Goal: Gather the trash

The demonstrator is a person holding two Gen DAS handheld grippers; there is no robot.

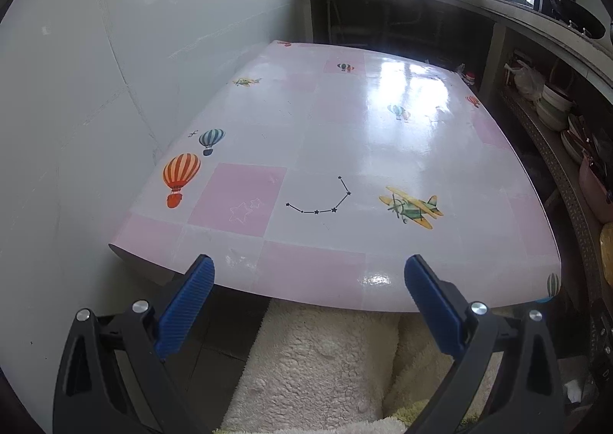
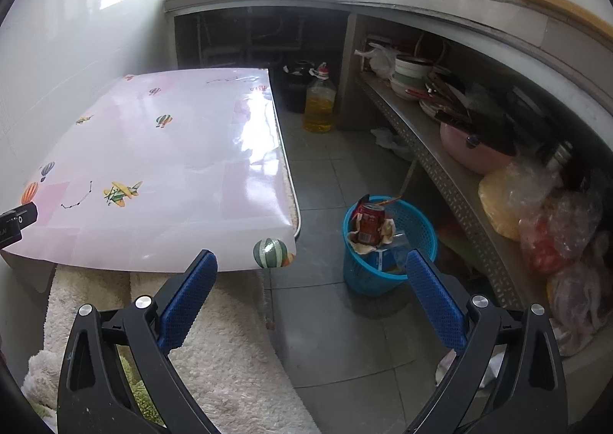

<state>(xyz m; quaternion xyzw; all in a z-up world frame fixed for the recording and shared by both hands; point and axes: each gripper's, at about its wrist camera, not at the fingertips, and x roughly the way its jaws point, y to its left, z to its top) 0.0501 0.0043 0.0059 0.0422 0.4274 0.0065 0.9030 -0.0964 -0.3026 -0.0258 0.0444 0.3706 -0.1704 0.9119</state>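
A blue plastic basket (image 2: 417, 227) stands on the floor to the right of the table. It holds a red drink can (image 2: 369, 229), crumpled paper and a blue carton (image 2: 389, 255). My right gripper (image 2: 311, 273) is open and empty, hovering low between the table's near right corner and the basket. My left gripper (image 1: 308, 277) is open and empty at the near edge of the pink and white table (image 1: 345, 150). I see only printed balloons and planes on the table top. The table also shows in the right wrist view (image 2: 161, 165).
A fluffy cream rug (image 2: 214, 357) lies under the table's near edge. A yellow oil bottle (image 2: 320, 104) stands on the floor beyond. A low shelf (image 2: 452, 173) on the right holds bowls, a pink pot and plastic bags. A white wall (image 1: 76, 108) runs along the left.
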